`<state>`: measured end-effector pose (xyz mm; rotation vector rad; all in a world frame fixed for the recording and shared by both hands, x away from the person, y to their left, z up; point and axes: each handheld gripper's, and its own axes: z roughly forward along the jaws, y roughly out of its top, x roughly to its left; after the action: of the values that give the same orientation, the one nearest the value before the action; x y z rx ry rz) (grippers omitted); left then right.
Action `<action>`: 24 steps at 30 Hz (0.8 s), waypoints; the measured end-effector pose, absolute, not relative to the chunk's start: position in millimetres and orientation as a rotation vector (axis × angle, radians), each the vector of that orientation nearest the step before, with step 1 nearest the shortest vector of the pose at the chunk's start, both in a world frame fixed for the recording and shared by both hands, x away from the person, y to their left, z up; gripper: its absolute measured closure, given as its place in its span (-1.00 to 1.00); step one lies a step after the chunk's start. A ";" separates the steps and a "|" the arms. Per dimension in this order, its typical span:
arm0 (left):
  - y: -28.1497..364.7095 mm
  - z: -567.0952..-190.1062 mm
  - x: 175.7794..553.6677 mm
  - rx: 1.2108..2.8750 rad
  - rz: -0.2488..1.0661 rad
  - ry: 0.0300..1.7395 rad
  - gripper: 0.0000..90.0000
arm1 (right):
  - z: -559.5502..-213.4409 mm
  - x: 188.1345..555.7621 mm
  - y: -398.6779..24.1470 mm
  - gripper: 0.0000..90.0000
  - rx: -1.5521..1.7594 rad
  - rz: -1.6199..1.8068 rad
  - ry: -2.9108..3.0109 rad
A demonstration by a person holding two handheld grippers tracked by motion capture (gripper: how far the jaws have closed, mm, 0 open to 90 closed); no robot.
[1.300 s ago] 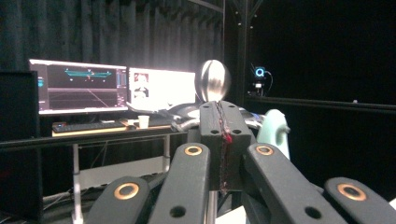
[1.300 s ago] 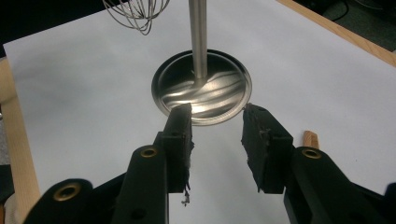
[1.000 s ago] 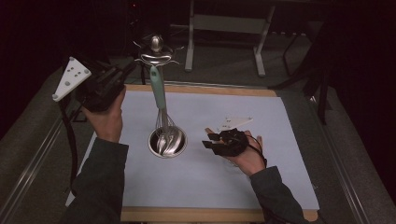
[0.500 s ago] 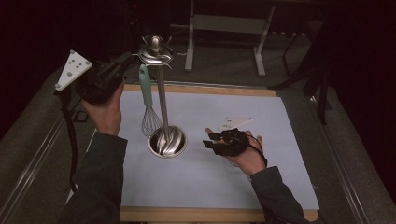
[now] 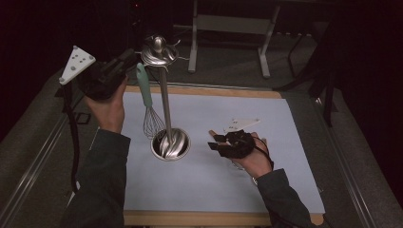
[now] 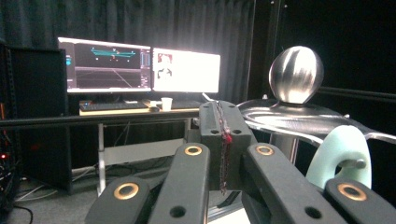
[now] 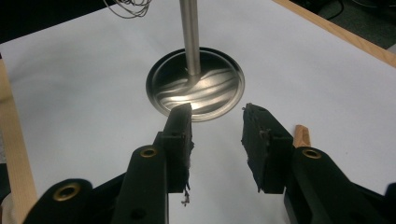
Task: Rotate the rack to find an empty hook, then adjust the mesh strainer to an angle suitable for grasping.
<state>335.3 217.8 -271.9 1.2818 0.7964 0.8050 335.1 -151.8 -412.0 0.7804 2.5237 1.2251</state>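
Dark room, white sheet (image 5: 247,118) on a wooden board, monitors (image 6: 140,65) lit in my left gripper view's background.
Metal stand (image 5: 164,99) sits centre frame: round base (image 7: 196,84), upright pole, hook arms on top. Whisk (image 5: 148,107) with mint handle hangs from an arm at upper left. My left gripper (image 6: 222,140) is raised just beside the stand top, jaws pressed together, nothing between. Right gripper (image 7: 217,135) rests low right of the base, jaws spread, empty.

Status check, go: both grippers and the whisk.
Left gripper raised beside stand top, shut. Right gripper open, low near stand base. Whisk hanging off the stand, nothing in the way.
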 end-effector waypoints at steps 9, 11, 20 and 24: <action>226.9 -283.8 321.6 1.311 0.834 0.808 0.99 | -406.4 343.0 -166.6 0.38 0.831 1.209 2.481; 229.6 -288.4 319.7 1.317 0.833 0.815 0.99 | -407.5 344.1 -169.3 0.38 0.844 1.200 2.475; 242.3 -311.9 313.2 1.321 0.818 0.855 0.96 | -415.2 350.4 -175.6 0.38 0.879 1.160 2.475; 246.0 -322.7 310.2 1.331 0.811 0.873 0.93 | -417.0 352.3 -176.6 0.38 0.887 1.147 2.480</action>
<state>310.2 246.0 -322.7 1.3311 0.8729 0.8106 352.3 -176.6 -417.0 0.8873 2.4797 1.1471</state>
